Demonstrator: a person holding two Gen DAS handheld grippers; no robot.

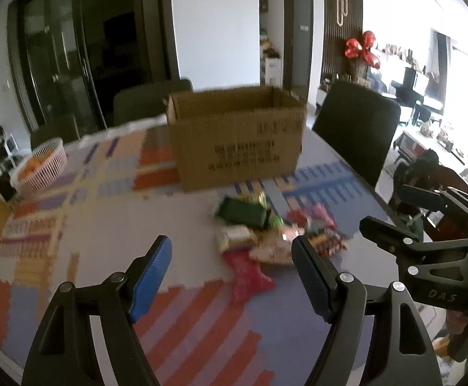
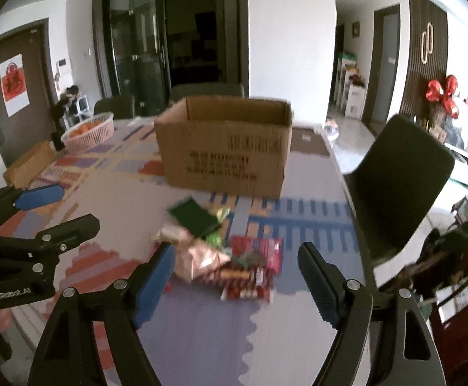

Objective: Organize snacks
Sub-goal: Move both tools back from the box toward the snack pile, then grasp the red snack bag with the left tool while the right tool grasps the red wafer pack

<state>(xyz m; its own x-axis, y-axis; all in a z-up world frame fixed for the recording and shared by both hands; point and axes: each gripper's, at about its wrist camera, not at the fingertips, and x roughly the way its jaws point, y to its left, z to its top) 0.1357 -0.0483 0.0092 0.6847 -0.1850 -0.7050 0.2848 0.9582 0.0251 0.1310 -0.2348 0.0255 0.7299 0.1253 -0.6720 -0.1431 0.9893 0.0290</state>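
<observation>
Table: big dining table (image 1: 111, 225) w/ a patterned cloth in orange, blue, lilac.
Box: brown cardboard box (image 1: 237, 138) standing open-topped near the far middle of the table; printed text on its side too blurred to read.
Snacks: loose pile of snack packets (image 2: 227, 251) on the cloth just in front of the box, not in it. A dark green pack (image 1: 242, 213) lies nearest the box, a red packet (image 1: 245, 273) nearest the grippers, pinkish and mixed wrappers between (frames are smeared, so no brand or count).
Left gripper: left gripper (image 1: 232, 276) above the cloth, jaws wide, nothing between the blue pads; the pile sits just past its tips.
Right gripper: right gripper (image 2: 235, 281) beside it, also spread wide and empty, tilted down toward the pile.
Basket: pink basket (image 1: 42, 167) w/ orange items at the far left edge.
Chairs: dark chair (image 2: 401, 177) at the right side, more behind the box.
</observation>
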